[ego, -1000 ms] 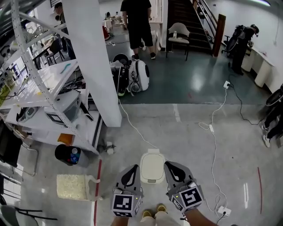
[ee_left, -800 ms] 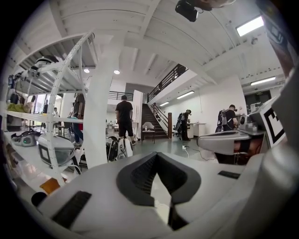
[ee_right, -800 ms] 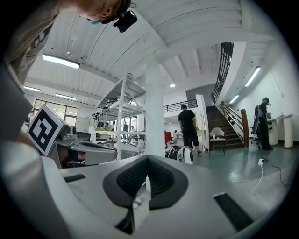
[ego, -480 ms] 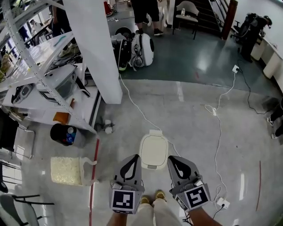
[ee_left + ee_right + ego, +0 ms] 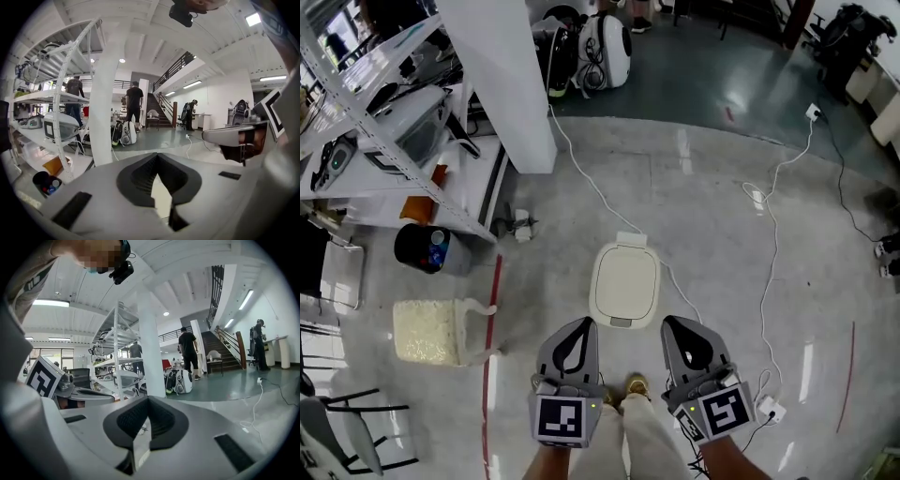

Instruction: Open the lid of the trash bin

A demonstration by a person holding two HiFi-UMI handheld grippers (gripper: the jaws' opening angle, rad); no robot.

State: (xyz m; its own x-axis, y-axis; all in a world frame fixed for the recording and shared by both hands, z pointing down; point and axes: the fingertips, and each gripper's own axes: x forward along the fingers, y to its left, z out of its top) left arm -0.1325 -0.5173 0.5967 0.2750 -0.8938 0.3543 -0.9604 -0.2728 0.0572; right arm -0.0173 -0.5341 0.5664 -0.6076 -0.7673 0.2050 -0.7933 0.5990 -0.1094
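- Head view shows the trash bin (image 5: 625, 286) standing on the grey floor (image 5: 722, 253), just in front of the person's shoes (image 5: 636, 384).
- Its pale lid (image 5: 624, 272) lies flat and closed. Judging from this, the opening is not yet begun and the whole task remains.
- The left gripper (image 5: 579, 328) is held near the front left corner of the bin and points forward. It is not touching the bin.
- Its jaws are pressed together at the tips. The left gripper view shows nothing pinched between them, only the hollow of the dark pads.
- The right gripper (image 5: 681, 330) is held beside the front right corner, also apart from the bin, and almost parallel to the other one.
- Its jaws are also pressed together and hold nothing.
- Both grippers hang above the floor, with the marker cubes toward the person.
- A white cable (image 5: 586, 187) runs over the floor from a white pillar (image 5: 511, 75) toward the back of the bin.
- Farther to the left are a red line (image 5: 492, 319) on the floor and a black bucket (image 5: 422, 248).
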